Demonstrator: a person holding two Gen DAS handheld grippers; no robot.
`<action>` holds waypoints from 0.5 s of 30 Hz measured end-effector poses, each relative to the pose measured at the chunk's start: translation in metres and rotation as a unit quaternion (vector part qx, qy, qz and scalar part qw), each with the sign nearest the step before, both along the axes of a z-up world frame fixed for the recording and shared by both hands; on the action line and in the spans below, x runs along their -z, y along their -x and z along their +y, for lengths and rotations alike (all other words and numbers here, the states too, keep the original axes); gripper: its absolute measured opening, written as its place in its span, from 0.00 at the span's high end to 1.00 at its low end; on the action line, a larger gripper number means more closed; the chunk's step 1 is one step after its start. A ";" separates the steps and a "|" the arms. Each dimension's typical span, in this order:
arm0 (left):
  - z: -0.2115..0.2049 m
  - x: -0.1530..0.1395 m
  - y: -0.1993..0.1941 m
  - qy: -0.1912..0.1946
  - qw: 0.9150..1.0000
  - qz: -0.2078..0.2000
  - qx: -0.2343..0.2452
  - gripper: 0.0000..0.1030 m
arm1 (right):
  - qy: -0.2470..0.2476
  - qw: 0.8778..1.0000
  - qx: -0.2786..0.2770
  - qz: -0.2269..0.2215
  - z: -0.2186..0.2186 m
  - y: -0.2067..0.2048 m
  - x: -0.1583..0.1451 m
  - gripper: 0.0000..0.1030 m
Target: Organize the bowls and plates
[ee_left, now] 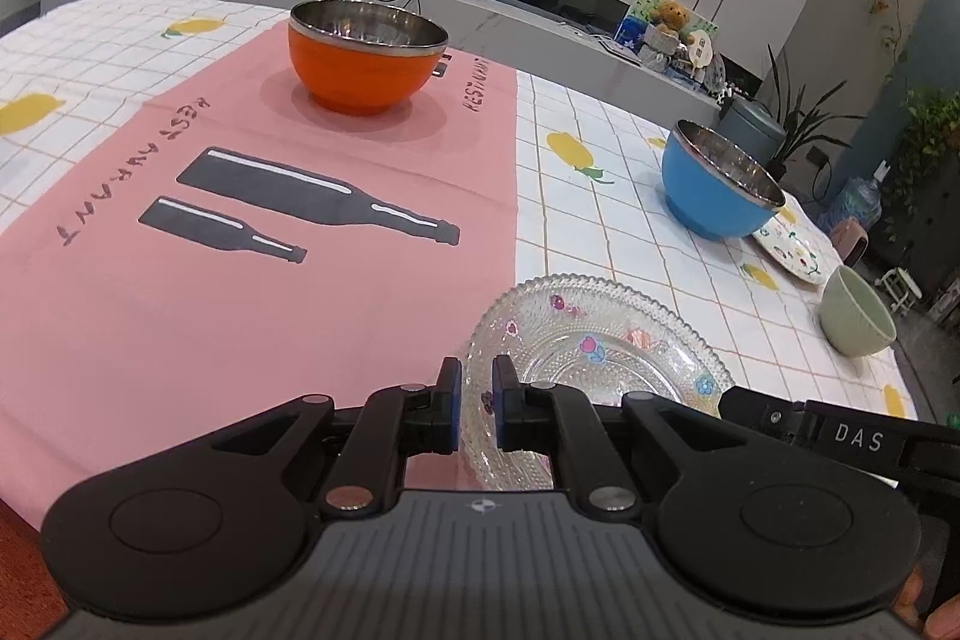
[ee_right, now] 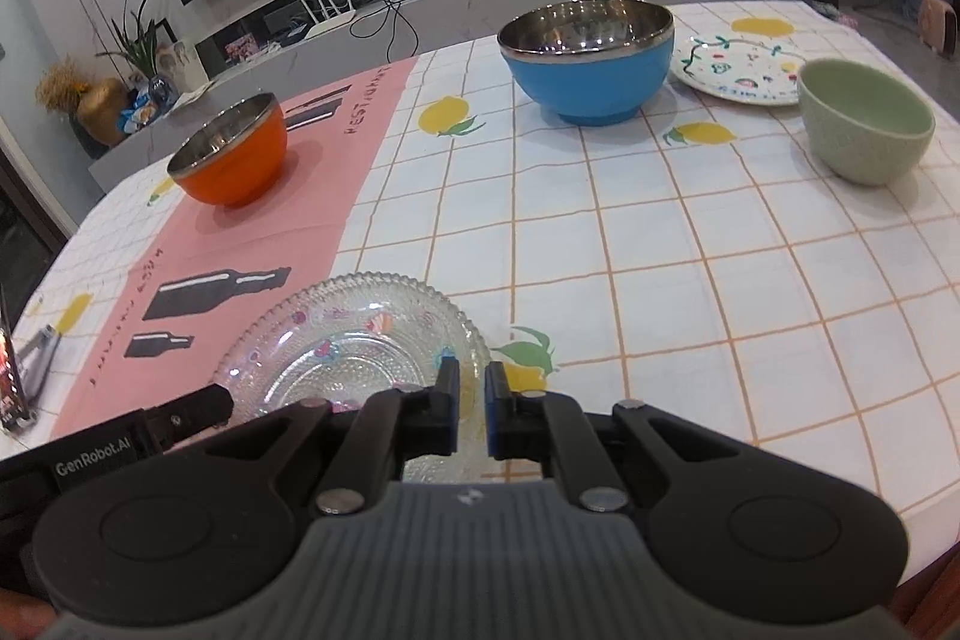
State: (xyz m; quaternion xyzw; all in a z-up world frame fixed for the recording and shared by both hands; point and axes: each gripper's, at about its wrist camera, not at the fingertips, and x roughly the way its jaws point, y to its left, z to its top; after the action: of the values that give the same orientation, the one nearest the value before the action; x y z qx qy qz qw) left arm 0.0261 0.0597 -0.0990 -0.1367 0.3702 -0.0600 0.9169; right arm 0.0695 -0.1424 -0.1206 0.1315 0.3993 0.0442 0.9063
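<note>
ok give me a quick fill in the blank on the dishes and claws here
1. Both claws, left claw and right claw, grip the rim of the ____ plate.
2. The orange bowl sits on the ____ cloth.
3. The painted plate lies behind the ____ bowl.

Missing: glass; pink; green

Nearest, a glass plate [ee_right: 354,340], straddling the edge between the placemat [ee_right: 252,244] and the checked tablecloth [ee_right: 690,280]. Farther back on the placemat, to the left, a metal-lined bowl [ee_right: 231,157]. On the tablecloth, behind and right of the glass plate, a second metal-lined bowl [ee_right: 591,58]; just right of it a patterned plate [ee_right: 735,70], and before that plate a ceramic bowl [ee_right: 867,127].
</note>
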 end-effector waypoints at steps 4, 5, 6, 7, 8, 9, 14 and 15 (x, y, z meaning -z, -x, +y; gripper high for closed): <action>-0.006 0.000 -0.001 -0.030 1.000 0.004 0.009 0.91 | 0.014 1.000 -0.002 -0.003 0.003 -0.001 0.000 0.95; -0.007 0.000 -0.001 -0.034 0.999 0.002 0.011 0.91 | 0.020 1.000 -0.004 -0.003 0.004 0.000 0.000 0.96; -0.007 0.000 0.000 -0.038 0.999 0.002 0.012 0.91 | 0.028 1.000 -0.005 -0.003 0.005 0.000 0.000 0.96; -0.007 -0.001 0.000 -0.040 0.999 0.002 0.012 0.91 | 0.036 0.999 -0.007 -0.003 0.006 0.000 0.001 0.97; -0.007 -0.001 0.000 -0.041 0.999 0.002 0.012 0.91 | 0.040 0.999 -0.008 -0.005 0.007 0.000 0.000 0.97; -0.007 -0.001 0.000 -0.042 0.999 0.001 0.012 0.91 | 0.041 0.999 -0.009 -0.005 0.007 0.000 0.001 0.97; -0.005 -0.003 0.002 -0.035 0.999 -0.004 0.011 0.85 | 0.033 0.999 -0.009 -0.002 0.004 -0.001 0.002 0.94; -0.003 -0.005 0.003 -0.034 0.999 -0.007 0.008 0.82 | 0.028 1.000 -0.008 -0.001 0.003 -0.001 0.001 0.93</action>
State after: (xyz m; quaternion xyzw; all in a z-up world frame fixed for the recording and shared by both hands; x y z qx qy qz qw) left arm 0.0232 0.0563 -0.0943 -0.1023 0.3666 -0.0554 0.9231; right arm 0.0704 -0.1392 -0.1220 0.1024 0.4005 0.0405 0.9096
